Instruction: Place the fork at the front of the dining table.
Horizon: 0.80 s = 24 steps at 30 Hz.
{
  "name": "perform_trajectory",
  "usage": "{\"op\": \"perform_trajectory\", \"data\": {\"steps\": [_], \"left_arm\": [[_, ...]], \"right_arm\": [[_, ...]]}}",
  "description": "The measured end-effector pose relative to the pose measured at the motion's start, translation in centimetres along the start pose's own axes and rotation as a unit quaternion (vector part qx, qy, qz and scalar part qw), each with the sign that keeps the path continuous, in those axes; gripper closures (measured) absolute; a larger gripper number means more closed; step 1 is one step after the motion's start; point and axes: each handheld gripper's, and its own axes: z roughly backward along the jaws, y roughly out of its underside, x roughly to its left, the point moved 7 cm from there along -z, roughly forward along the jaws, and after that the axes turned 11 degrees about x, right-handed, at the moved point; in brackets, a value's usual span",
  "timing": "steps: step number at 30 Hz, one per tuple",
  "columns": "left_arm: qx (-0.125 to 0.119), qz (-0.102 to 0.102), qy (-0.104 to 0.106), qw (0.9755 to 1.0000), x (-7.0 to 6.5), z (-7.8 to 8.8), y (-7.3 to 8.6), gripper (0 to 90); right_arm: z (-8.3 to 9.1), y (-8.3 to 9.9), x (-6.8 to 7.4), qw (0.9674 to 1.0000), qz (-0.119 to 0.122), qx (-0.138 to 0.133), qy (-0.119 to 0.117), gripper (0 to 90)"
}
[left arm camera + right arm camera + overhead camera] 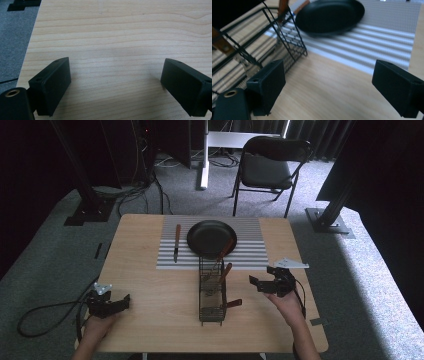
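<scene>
- Two grippers sit low over a wooden table (pixel 150 285), one in each of the person's hands, both empty.
- The left gripper (pixel 120 303) is at about 8 o'clock on the table, near its left edge. In the left gripper view its jaws stand wide apart over bare wood, with nothing between them.
- A knife (pixel 176 242) with a brown handle lies at about 11 o'clock, lengthwise on the left part of a striped mat (pixel 250 255).
- A black pan (pixel 211 238) rests on the mat at 12 o'clock, just beside the knife but apart from it.
- A wire rack (pixel 211 292) stands at the table's centre, its far end touching or nearly touching the mat's near edge. It holds a few brown-handled utensils (pixel 226 270); what kind they are is hard to make out.
- The right gripper (pixel 257 283) is at about 4 o'clock, just right of the rack, with its jaws spread wide and holding nothing. In the right gripper view the rack (pixel 262 45) is at left and the pan (pixel 329 15) is ahead.
- A folding chair (pixel 270 167) stands on the carpet beyond the table.
</scene>
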Motion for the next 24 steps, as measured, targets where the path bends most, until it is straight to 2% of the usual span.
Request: {"op": "perform_trajectory", "data": {"steps": [5, 7, 13, 17, 24], "left_arm": [[0.001, -0.001, 0.0, 1.0, 0.0, 0.0, 0.0, 9.2], [0.001, -0.001, 0.0, 1.0, 0.0, 0.0, 0.0, 9.2], [0.001, -0.001, 0.0, 1.0, 0.0, 0.0, 0.0, 9.2], [0.001, -0.001, 0.0, 1.0, 0.0, 0.0, 0.0, 9.2], [0.001, -0.001, 0.0, 1.0, 0.0, 0.0, 0.0, 9.2]], "right_arm": [[0.1, -1.4, 0.3, 1.0, 0.003, -0.007, 0.0, 11.1], [0.0, -2.6, 0.5, 0.9999, 0.005, -0.01, 0.0, 11.1], [-0.5, -4.6, 1.3, 0.9998, 0.007, -0.016, -0.012, 11.1], [-1.1, -5.7, 2.0, 0.9997, 0.001, -0.013, -0.02, 11.2], [-2.4, -7.2, 2.9, 0.9998, -0.009, -0.004, -0.02, 12.9]]}}
